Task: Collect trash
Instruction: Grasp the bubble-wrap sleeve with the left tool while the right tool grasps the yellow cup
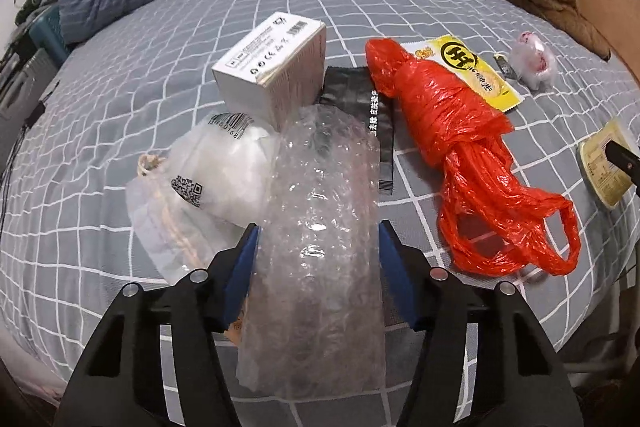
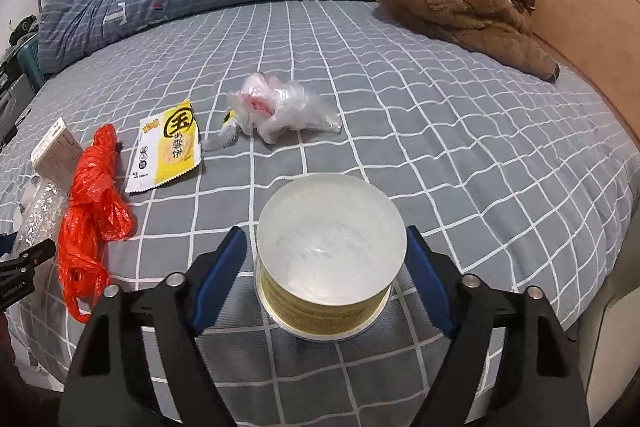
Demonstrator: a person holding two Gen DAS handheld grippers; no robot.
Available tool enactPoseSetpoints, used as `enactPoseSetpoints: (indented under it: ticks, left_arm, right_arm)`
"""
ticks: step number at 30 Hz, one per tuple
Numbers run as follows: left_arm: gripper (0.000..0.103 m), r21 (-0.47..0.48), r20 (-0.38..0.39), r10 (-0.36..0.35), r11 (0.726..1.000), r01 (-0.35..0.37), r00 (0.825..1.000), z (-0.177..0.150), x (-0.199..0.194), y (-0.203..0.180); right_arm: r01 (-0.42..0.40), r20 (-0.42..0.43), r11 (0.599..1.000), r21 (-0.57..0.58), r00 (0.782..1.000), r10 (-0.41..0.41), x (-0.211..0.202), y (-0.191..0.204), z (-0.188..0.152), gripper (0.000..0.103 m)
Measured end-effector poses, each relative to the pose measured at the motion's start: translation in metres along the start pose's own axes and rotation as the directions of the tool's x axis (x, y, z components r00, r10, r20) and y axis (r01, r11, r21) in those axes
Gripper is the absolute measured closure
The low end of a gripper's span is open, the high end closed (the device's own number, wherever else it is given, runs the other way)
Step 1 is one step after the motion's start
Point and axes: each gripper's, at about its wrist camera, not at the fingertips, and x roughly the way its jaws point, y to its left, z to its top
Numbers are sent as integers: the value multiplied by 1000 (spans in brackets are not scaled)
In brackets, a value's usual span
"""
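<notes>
Two wrist views over a bed (image 2: 400, 115) with a grey checked sheet on which the trash lies scattered. The left gripper (image 1: 318, 259) straddles a roll of bubble wrap (image 1: 324, 187), its blue pads at the roll's sides and apparently just touching; a firm grip cannot be confirmed. The right gripper (image 2: 326, 255) brackets an upturned yellow-banded tub (image 2: 328, 251), with a visible gap at each pad, so nothing is grasped yet. Judged from the layout, collection has barely begun: a red plastic bag (image 1: 460, 131), a white box (image 1: 276, 67), a black pouch (image 1: 360, 107), a clear bag with a barcode and QR code (image 1: 208, 167), a yellow snack sachet (image 2: 168, 147) and a crumpled clear wrapper (image 2: 280, 103) all remain on the sheet. No bin is visible. The sachet bears a circled Chinese character; the box shows compliance marks, its text too small to read
</notes>
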Motion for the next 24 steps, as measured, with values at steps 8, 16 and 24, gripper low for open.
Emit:
enactPoseSetpoints:
  ticks: [8, 16, 24]
  left_arm:
    - [67, 11, -3, 10, 1000, -10, 1000, 0, 2, -3]
    - [74, -14, 7, -16, 1000, 16, 1000, -1, -8, 0]
    - [74, -29, 31, -33, 999, 34, 999, -7, -31, -2]
  right_arm:
    - [11, 6, 1000, 2, 1000, -11, 2, 0, -1, 34]
    - [11, 28, 1000, 2, 1000, -11, -9, 1, -3, 34]
    - [5, 41, 1000, -4, 999, -5, -23, 2, -3, 34]
